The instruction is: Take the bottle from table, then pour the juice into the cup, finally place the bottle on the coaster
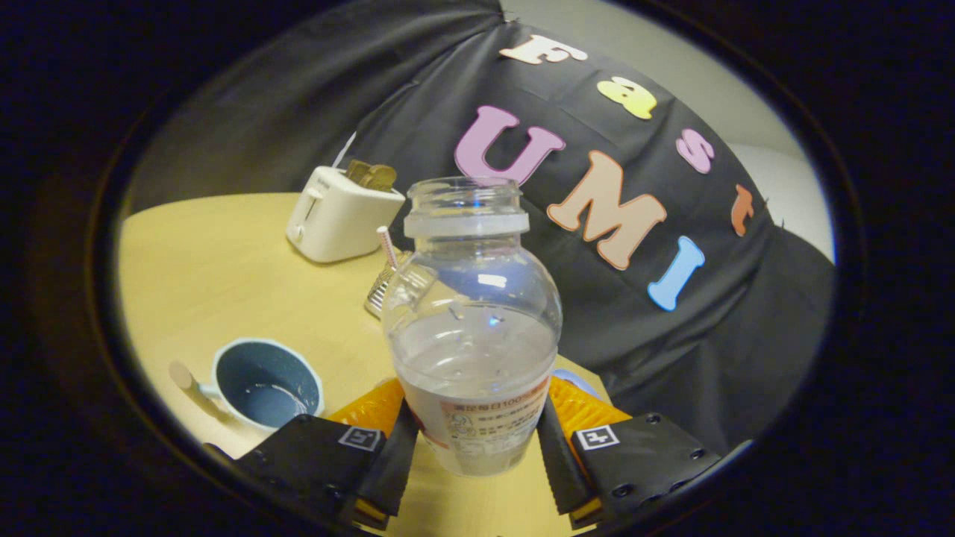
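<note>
A clear plastic bottle [473, 328] with no cap, about half full of a pale cloudy liquid, stands between the fingers of my gripper [477, 440]. Both fingers press on its labelled lower part, so the gripper is shut on it. The bottle is lifted over the yellow table [224, 268] and leans slightly. A blue cup [266, 383] with a pale handle sits on the table to the left of the fingers, with a little liquid in its bottom. A sliver of something pale blue [578, 380] peeks out behind the right finger; what it is I cannot tell.
A white toaster [339, 215] with toast in its slots stands at the back of the table. A glass with a striped straw [388, 280] is just behind the bottle. The black cloth wall hangs close behind on the right.
</note>
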Motion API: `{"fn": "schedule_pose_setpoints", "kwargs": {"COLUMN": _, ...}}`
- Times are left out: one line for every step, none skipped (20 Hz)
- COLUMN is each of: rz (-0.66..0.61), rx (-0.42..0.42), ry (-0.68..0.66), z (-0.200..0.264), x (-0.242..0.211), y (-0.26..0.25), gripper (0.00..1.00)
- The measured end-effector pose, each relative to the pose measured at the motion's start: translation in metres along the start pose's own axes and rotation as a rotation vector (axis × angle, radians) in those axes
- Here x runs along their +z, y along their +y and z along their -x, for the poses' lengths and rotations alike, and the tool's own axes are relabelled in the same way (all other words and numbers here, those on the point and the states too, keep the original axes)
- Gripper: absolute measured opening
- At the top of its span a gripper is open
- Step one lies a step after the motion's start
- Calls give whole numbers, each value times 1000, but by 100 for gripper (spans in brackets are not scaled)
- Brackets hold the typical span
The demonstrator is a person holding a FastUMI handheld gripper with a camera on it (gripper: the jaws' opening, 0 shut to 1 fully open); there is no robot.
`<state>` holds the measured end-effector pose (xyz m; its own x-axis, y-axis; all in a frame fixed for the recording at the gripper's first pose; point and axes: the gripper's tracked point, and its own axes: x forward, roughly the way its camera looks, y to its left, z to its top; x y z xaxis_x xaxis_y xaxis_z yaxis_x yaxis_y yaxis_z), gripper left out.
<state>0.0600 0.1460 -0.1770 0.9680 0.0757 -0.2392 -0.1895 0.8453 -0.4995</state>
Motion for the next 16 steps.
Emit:
{"fn": "schedule_pose_setpoints", "kwargs": {"rz": -53, "rx": 4, "ry": -7, "z": -1, "x": 1, "y": -1, "gripper": 79}}
{"fn": "schedule_pose_setpoints", "kwargs": {"rz": -110, "rx": 5, "ry": -19, "z": -1, "x": 3, "y": -2, "gripper": 79}}
{"fn": "schedule_pose_setpoints", "kwargs": {"rz": -167, "rx": 6, "ry": -33, "z": -4, "x": 6, "y": -4, "gripper": 79}}
{"fn": "schedule_pose_setpoints", "kwargs": {"rz": -227, "rx": 15, "ry": -47, "z": -8, "x": 9, "y": -3, "gripper": 79}}
{"fn": "schedule_pose_setpoints", "kwargs": {"rz": -288, "rx": 31, "ry": -57, "z": -13, "x": 14, "y": -2, "gripper": 79}}
{"fn": "schedule_pose_setpoints", "kwargs": {"rz": -346, "rx": 54, "ry": -66, "z": -19, "x": 17, "y": 2, "gripper": 79}}
{"fn": "schedule_pose_setpoints", "kwargs": {"rz": -394, "rx": 80, "ry": -67, "z": -25, "x": 15, "y": 9, "gripper": 79}}
{"fn": "schedule_pose_setpoints", "kwargs": {"rz": -428, "rx": 105, "ry": -60, "z": -32, "x": 13, "y": 18, "gripper": 79}}
{"fn": "schedule_pose_setpoints", "kwargs": {"rz": -450, "rx": 119, "ry": -55, "z": -38, "x": 10, "y": 23, "gripper": 79}}
{"fn": "schedule_pose_setpoints", "kwargs": {"rz": -458, "rx": 128, "ry": -46, "z": -45, "x": 7, "y": 29, "gripper": 79}}
{"fn": "schedule_pose_setpoints", "kwargs": {"rz": -462, "rx": 135, "ry": -41, "z": -48, "x": 3, "y": 35, "gripper": 79}}
{"fn": "schedule_pose_setpoints", "kwargs": {"rz": -467, "rx": 143, "ry": -42, "z": -55, "x": 2, "y": 39, "gripper": 79}}
{"fn": "schedule_pose_setpoints", "kwargs": {"rz": -478, "rx": 152, "ry": -46, "z": -62, "x": -3, "y": 43, "gripper": 79}}
{"fn": "schedule_pose_setpoints", "kwargs": {"rz": -490, "rx": 164, "ry": -51, "z": -67, "x": -5, "y": 47, "gripper": 79}}
{"fn": "schedule_pose_setpoints", "kwargs": {"rz": -496, "rx": 169, "ry": -48, "z": -73, "x": -8, "y": 51, "gripper": 79}}
{"fn": "schedule_pose_setpoints", "kwargs": {"rz": -498, "rx": 171, "ry": -40, "z": -79, "x": -12, "y": 53, "gripper": 79}}
